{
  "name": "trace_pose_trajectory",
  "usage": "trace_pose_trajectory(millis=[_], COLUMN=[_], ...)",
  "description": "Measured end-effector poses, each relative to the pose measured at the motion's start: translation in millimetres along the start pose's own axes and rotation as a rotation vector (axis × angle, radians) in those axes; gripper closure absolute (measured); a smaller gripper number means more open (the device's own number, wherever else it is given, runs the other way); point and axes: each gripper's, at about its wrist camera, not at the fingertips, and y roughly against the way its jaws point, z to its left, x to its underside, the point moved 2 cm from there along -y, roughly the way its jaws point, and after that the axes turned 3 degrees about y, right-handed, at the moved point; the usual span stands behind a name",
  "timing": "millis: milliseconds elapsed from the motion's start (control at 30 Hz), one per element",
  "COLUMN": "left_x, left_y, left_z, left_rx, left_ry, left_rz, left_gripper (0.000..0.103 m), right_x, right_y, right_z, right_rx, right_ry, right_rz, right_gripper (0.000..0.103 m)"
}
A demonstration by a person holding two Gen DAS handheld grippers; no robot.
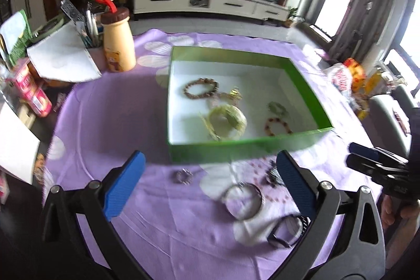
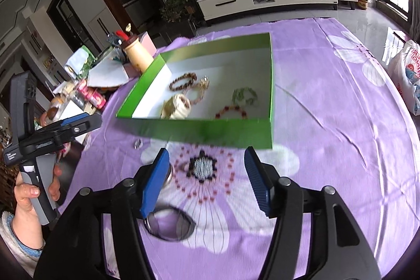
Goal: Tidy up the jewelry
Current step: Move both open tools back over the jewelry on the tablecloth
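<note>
A green box (image 1: 236, 148) (image 2: 199, 131) with a white inside sits on the purple cloth and holds several bracelets, among them a brown bead one (image 1: 201, 88) and a pale green bangle (image 1: 227, 122). In front of it lie a small ring (image 1: 183, 176), a silver bangle (image 1: 244, 201) (image 2: 170, 225), a black band (image 1: 284, 231) and a dark beaded piece (image 2: 203, 167). My left gripper (image 1: 210, 185) is open above the loose pieces. My right gripper (image 2: 207, 183) is open, with the beaded piece between its fingers and apart from them.
A tan bottle (image 1: 118, 43) with a brown lid, a pen holder, papers and pink packets (image 1: 31, 88) crowd the left side of the table. Snack bags (image 1: 351, 78) lie at the right edge. A TV cabinet stands across the room.
</note>
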Motion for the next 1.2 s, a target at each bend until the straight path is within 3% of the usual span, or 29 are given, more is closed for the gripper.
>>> trace_pose_trajectory(millis=[100,233,533,633,733,1067,1200], left_x=[14,32,58,70,77,85,84], left_y=[10,30,10,4,-1,-20,-29], left_z=[5,10,32,39,42,23,19], left_rx=[-0.001,0.06,0.047,0.026,-0.011,-0.003,-0.003], left_ry=[0.028,0.023,0.085,0.112,0.107,0.059,0.061], left_rz=[-0.026,-0.128,0.064,0.063,0.057,0.104,0.118], left_gripper=[0.002,0.002,0.002,0.002,0.002,0.002,0.011], right_x=[11,26,50,55,62,76,73], right_y=[3,4,-10,-17,-24,-42,-43], right_z=[6,14,24,25,24,25,22], right_rx=[0.031,0.052,0.048,0.08,0.051,0.013,0.002], right_ry=[0.026,0.07,0.118,0.137,0.114,0.131,0.121], right_rz=[0.007,0.013,0.051,0.043,0.038,0.069,0.055], right_gripper=[0.043,0.043,0.043,0.043,0.043,0.043,0.043])
